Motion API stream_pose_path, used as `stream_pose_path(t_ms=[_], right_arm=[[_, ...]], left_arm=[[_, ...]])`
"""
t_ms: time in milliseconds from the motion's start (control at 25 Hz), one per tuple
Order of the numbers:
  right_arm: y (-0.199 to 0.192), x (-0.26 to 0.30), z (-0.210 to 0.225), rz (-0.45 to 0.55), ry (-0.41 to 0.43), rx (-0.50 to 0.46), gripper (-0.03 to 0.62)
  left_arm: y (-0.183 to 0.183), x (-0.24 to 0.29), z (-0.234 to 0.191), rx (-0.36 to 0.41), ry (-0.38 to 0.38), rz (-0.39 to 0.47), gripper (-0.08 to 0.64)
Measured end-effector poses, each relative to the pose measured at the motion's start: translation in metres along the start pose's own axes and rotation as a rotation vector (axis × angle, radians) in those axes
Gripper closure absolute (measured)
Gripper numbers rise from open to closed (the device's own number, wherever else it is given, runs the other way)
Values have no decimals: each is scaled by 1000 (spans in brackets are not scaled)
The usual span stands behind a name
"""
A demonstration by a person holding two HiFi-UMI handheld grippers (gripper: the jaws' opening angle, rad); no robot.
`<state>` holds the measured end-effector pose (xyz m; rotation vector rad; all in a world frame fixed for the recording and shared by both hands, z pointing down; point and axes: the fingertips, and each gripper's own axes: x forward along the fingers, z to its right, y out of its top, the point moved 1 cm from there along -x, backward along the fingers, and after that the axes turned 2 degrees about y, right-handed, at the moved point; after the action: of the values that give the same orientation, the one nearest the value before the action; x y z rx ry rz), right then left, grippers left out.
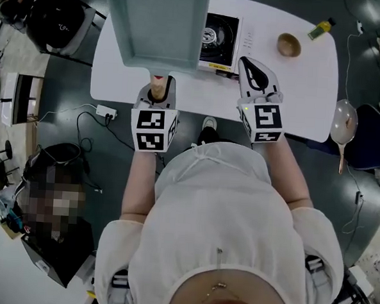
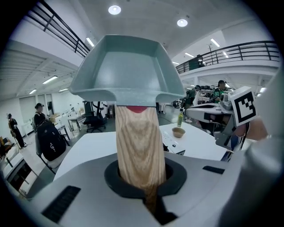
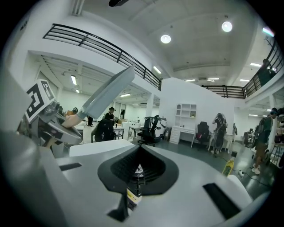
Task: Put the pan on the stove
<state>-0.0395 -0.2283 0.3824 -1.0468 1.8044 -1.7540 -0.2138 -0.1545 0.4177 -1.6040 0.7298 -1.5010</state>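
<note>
A square grey-green pan (image 1: 162,24) with a wooden handle (image 1: 157,82) is lifted off the white table (image 1: 309,91), tilted up toward the head camera. My left gripper (image 1: 156,91) is shut on the handle's end; the left gripper view has the handle (image 2: 140,146) running out of the jaws to the pan (image 2: 126,66) above. The portable stove (image 1: 219,37) sits on the table just right of the pan, partly hidden by it. My right gripper (image 1: 255,75) hovers over the table's front edge right of the stove, shut and empty (image 3: 137,177). From the right gripper view, the pan (image 3: 108,93) slants up at left.
A wooden bowl (image 1: 288,45) and a green bottle (image 1: 321,28) stand on the table right of the stove. A round lidded pot with a wooden handle (image 1: 344,125) rests off the table's right end. A power strip (image 1: 106,111) and cables lie on the floor; a person sits lower left.
</note>
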Motion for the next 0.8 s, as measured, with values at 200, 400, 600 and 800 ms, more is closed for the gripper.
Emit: stream_pose_path(t_ms=[200,400,600,800], right_arm=[[-13,28,29,-30,-25,9,586],[-26,46,45,-51,-51,28,586],[-41,61,54,-82,-62,45,586],[-52,69,59,-97,-72,63,586]], left_arm=[[2,54,6,6,-59,-80,541],[-14,91,12,-3,-104,-213,541],[-35,116,21,-46,-147,-337,540],[-58,136,25,-62,-178,-466,540]])
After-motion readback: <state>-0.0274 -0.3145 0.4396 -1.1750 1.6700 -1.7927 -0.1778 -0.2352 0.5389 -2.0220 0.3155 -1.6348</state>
